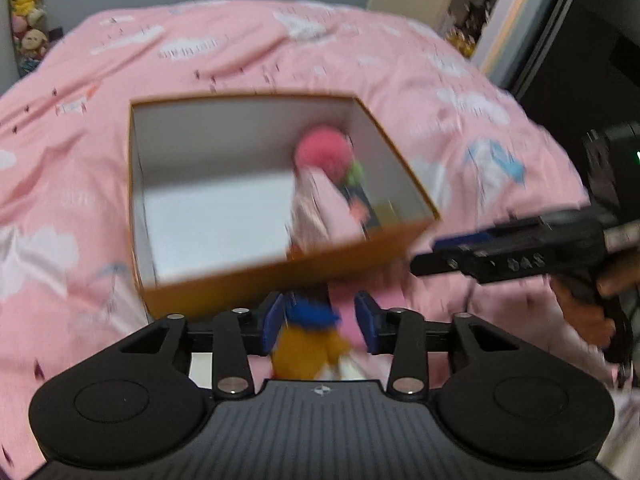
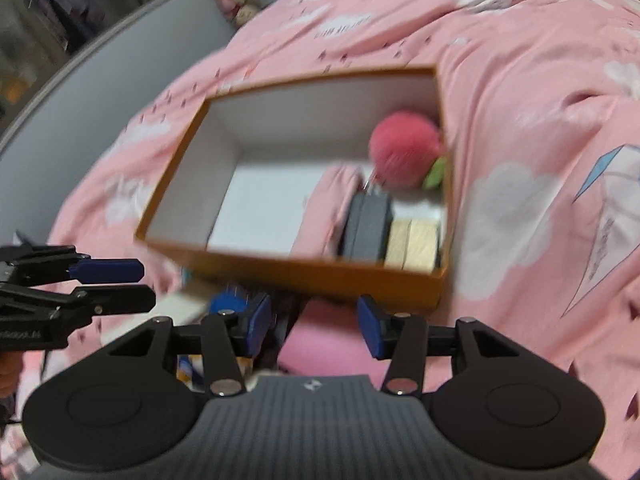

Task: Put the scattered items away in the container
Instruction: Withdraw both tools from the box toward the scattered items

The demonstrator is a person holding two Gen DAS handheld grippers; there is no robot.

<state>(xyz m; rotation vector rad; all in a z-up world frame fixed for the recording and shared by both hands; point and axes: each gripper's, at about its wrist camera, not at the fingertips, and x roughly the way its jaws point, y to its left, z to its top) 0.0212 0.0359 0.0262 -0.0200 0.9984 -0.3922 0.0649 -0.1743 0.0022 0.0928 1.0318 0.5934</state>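
bed (image 1: 360,52): pink cloud-print cover
box (image 2: 320,276): orange, open, mid-bed
box contents: red plush ball (image 2: 402,148) at far right corner; wood blocks (image 2: 416,244) at near right corner
left tongs (image 1: 320,324): blurred, clamped on yellow-blue plush toy (image 1: 308,344), near box's front wall
right tongs (image 2: 310,326): parted, empty

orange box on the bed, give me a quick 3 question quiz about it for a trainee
1. True or false: the orange box lies on a pink bedspread.
2. In the right wrist view, what stands right beside the pale wooden blocks inside the box? A. a dark grey case B. a mug C. a banana
3. Fill in: the pink plush peach in the box has a ___ leaf.

Key: 1 true; 2 A; 3 green.
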